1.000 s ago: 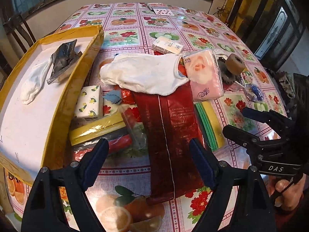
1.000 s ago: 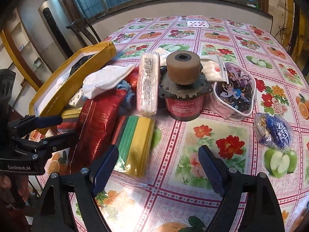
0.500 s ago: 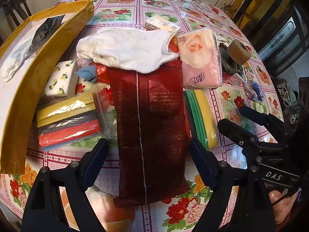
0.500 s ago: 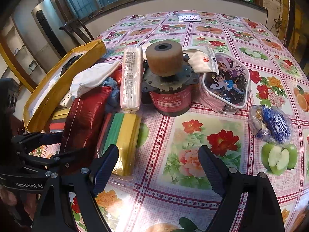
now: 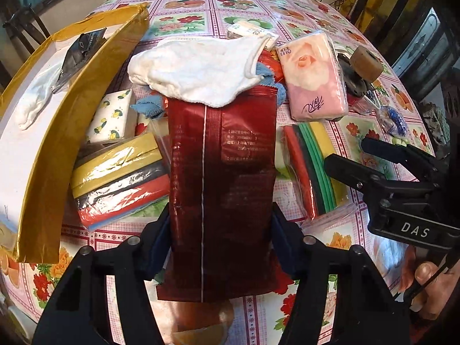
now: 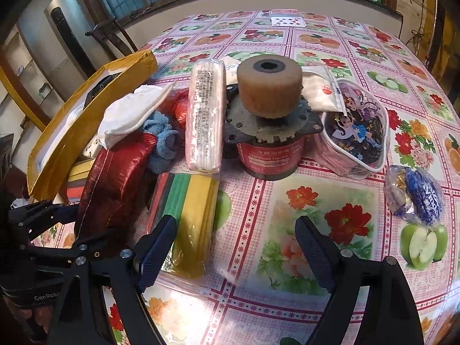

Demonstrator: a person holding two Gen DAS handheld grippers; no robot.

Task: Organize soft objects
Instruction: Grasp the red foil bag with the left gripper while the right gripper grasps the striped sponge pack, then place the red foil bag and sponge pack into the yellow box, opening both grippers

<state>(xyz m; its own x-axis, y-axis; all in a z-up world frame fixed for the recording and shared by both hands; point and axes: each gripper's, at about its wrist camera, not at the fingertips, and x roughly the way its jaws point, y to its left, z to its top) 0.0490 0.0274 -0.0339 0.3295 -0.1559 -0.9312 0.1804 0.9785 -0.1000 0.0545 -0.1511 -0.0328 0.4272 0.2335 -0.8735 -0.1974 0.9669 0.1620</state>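
The left hand-held gripper (image 5: 221, 230) squeezes the red pack (image 5: 221, 172); the right hand-held gripper (image 6: 235, 247) waits with fingers apart. Next, lift it into the yellow box (image 5: 57, 149)

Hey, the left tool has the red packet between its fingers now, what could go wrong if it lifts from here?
1. The white cloth lies draped over the far end of the red packet; lifting would likely drag it or drop it.
2. The left tool grips only near the packet's near end, so the long soft pack may sag or slip.
3. Bagged sponges crowd both sides and may snag.
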